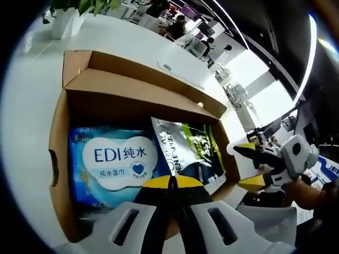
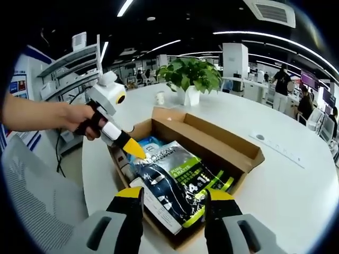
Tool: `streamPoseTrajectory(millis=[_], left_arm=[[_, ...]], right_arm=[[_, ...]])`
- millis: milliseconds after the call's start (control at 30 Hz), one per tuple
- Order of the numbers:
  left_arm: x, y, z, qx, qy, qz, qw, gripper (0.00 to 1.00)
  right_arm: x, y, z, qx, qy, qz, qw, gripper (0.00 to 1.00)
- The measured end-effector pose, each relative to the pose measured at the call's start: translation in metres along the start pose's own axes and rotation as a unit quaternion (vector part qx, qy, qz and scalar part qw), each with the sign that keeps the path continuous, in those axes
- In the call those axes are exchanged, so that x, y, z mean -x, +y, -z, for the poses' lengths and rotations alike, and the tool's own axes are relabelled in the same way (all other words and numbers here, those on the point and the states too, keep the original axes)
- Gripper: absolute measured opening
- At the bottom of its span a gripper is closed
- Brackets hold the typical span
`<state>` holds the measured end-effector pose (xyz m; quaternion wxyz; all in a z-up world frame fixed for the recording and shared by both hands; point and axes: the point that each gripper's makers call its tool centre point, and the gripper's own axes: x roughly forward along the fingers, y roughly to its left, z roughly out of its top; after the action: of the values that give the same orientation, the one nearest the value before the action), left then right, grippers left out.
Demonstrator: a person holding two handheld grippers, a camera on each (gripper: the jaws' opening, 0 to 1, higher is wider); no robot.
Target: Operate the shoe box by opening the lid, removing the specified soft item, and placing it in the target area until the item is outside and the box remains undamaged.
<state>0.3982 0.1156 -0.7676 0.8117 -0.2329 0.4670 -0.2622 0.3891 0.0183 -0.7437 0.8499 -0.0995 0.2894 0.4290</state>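
An open cardboard shoe box [image 1: 59,132] [image 2: 241,159] lies on a white table, its lid [image 1: 132,69] [image 2: 212,129] folded back on the far side. Inside lie a blue wet-wipe pack [image 1: 114,161] [image 2: 148,143] and a silver-and-green pouch [image 1: 190,145] [image 2: 177,177]. My left gripper [image 1: 170,184] [image 2: 136,151] is shut, its yellow tips together above the box's near edge by the blue pack, with nothing seen between them. My right gripper [image 2: 175,196] [image 1: 249,165] is open at the box's end, its jaws straddling the end of the pouch.
A potted green plant [image 2: 190,79] [image 1: 66,18] in a white pot stands on the table beyond the box. The white table [image 2: 296,185] stretches wide to the right. A hand [image 2: 79,119] holds the left gripper. Shelves and several people are far behind.
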Motion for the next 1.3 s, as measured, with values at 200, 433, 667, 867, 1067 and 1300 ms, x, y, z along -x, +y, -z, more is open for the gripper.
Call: streamPoseTrajectory(millis=[200,433,667,867,1067,1300], left_arm=[[0.007,-0.01,-0.006,-0.005,-0.004,0.0,1.0,0.0],[0.013,-0.022,-0.012,-0.015,-0.009,0.004,0.9998,0.0],[0.017,-0.034,-0.02,-0.025,-0.012,-0.001,0.9996,0.0],[0.018,-0.041,-0.029,-0.038,-0.011,-0.013,0.9991,0.0],[0.017,-0.041,-0.038,-0.061,-0.014,-0.03,0.9976,0.0],[0.017,-0.044,-0.04,-0.065,-0.019,-0.031,0.9972,0.0]], right_arm=[[-0.005,0.004,0.0,0.014,0.002,-0.002,0.9999,0.44],[-0.014,0.009,0.003,0.035,0.009,-0.002,0.9994,0.44],[-0.024,0.007,0.009,0.057,0.017,0.014,0.9981,0.39],[-0.031,0.006,0.011,0.089,0.022,0.026,0.9955,0.31],[-0.032,0.003,0.011,0.115,0.023,0.04,0.9923,0.16],[-0.027,0.004,0.005,0.147,0.024,0.036,0.9881,0.01]])
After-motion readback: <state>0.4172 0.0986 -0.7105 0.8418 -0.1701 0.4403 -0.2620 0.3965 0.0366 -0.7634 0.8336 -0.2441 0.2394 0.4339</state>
